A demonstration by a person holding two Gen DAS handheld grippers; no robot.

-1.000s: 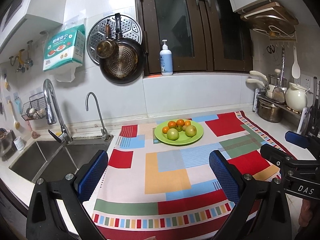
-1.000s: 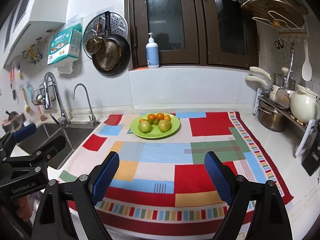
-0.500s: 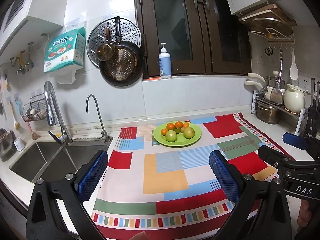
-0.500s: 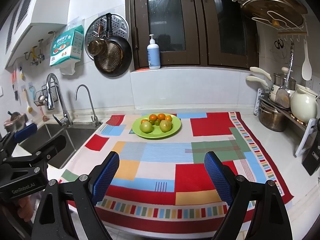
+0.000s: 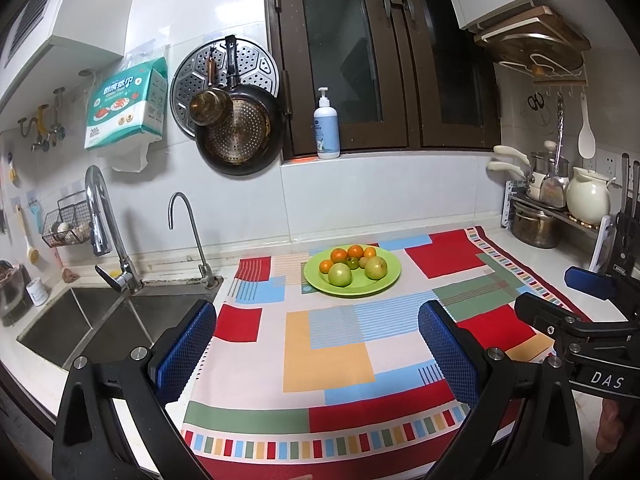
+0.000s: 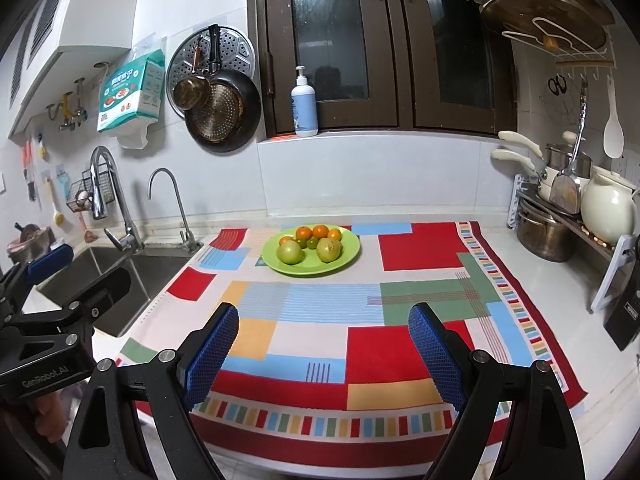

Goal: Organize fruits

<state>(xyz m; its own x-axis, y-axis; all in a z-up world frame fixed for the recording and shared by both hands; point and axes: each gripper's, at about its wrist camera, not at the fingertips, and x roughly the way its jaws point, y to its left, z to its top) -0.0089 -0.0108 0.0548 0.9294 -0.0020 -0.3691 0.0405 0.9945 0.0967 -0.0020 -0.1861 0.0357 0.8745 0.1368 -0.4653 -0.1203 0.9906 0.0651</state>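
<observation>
Worktop point(image 6: 532, 280): white, spanning the lower half of the frame in both wrist views; sink point(image 5: 100, 320) set into it at lower left
Cloth point(image 5: 332, 352): patchwork of red, blue, green and orange blocks, spread flat over the worktop centre; its near edge reaches the bottom of the frame
Left gripper point(image 5: 316, 344): low in the left wrist view, fingers point(image 5: 184, 352) released and wide apart, nothing between them; it hangs above the near part of the cloth, well apart from the plate; also seen at the left edge of the right wrist view point(image 6: 60, 276)
Right gripper point(image 6: 322, 344): low in the right wrist view, fingers point(image 6: 434, 354) likewise released and wide apart, holding nothing; above the near cloth, well apart from the plate
Plate point(image 5: 384, 286): lime green, round, resting on the far part of the cloth, centre of frame; also in the right wrist view point(image 6: 348, 258)
Green fruits point(image 5: 340, 274): two large ones at the front of the plate, side by side, apart from each other
Oranges point(image 5: 355, 251): several small ones at the back of the plate, clustered behind the green pair; a small dark green fruit point(image 5: 352, 263) lies among them
</observation>
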